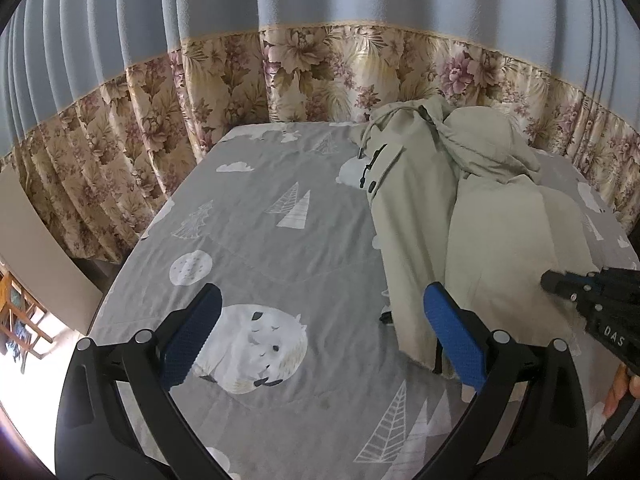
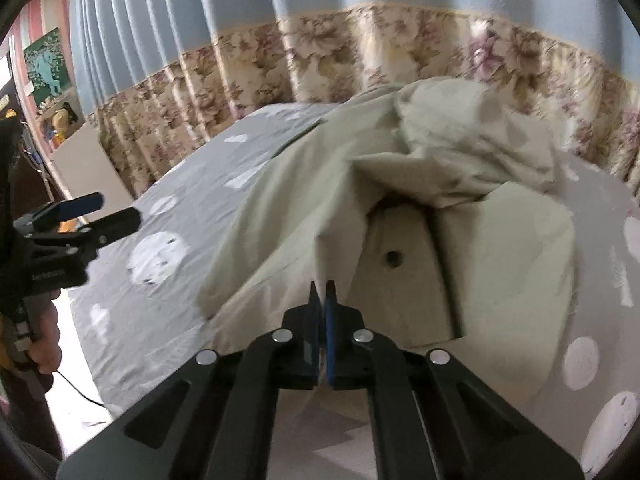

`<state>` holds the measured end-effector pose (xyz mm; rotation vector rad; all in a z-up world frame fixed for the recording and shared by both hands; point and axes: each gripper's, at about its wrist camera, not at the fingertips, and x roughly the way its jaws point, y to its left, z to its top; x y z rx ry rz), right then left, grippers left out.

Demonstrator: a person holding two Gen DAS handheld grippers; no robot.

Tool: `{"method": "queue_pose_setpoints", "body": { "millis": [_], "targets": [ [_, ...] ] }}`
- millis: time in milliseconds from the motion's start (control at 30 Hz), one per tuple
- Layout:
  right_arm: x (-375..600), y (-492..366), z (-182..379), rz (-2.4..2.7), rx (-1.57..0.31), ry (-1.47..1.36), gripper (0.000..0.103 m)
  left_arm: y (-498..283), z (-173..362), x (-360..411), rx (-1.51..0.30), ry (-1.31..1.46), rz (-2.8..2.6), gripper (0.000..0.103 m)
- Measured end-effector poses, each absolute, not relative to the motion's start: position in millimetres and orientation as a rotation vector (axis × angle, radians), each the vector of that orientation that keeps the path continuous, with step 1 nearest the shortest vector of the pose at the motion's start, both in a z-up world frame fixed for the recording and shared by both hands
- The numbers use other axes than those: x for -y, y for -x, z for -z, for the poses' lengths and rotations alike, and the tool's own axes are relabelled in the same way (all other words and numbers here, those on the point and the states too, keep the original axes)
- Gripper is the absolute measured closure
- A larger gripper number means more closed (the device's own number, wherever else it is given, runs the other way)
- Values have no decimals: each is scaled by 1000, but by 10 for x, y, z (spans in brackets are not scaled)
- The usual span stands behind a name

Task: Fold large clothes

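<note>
Your right gripper (image 2: 324,286) is clamped on the coat (image 2: 288,216) edge; your left gripper (image 1: 320,312) gapes over bare bedsheet (image 1: 260,240).

My left gripper (image 1: 322,332) sits with its blue-padded fingers (image 1: 192,332) spread wide apart, nothing between them, pointing forward and down at a slant. In the right wrist view it shows at the far left edge, jaws apart, with my left hand (image 2: 44,344) wrapped round its handle below. My right gripper (image 2: 324,292) has its two blue pads pressed together, also angled downward, pinching a thin fold of the pale coat (image 2: 300,220) between the tips. From the left wrist view its dark tip pokes in at the right edge, with my fingers (image 1: 618,394) just visible beneath.
</note>
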<state>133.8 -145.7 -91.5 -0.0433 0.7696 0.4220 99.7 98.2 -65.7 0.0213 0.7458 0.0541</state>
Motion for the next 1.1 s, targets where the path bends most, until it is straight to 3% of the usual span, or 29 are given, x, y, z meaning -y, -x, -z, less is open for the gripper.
{"method": "queue_pose_setpoints", "body": {
  "millis": [567,933,967,1067,1100],
  "targets": [
    [3399,-2091,501,248,-645,358,102,-1965,808,-915,-809,-45,144,3],
    [5652,-2602,655,781,-815,292,101,-2181,984,-927,-870,-84,141,3],
    [5766,-2623,719,783,-840,263,99,-2194,997,-940,-874,-83,143,3],
    [5770,-2569,824,611,-886,85,73,-2235,1051,-943,-904,-65,175,3],
    [5674,-2495,800,550,-870,27,43,-2254,1083,-926,-917,-56,188,3]
  ]
}}
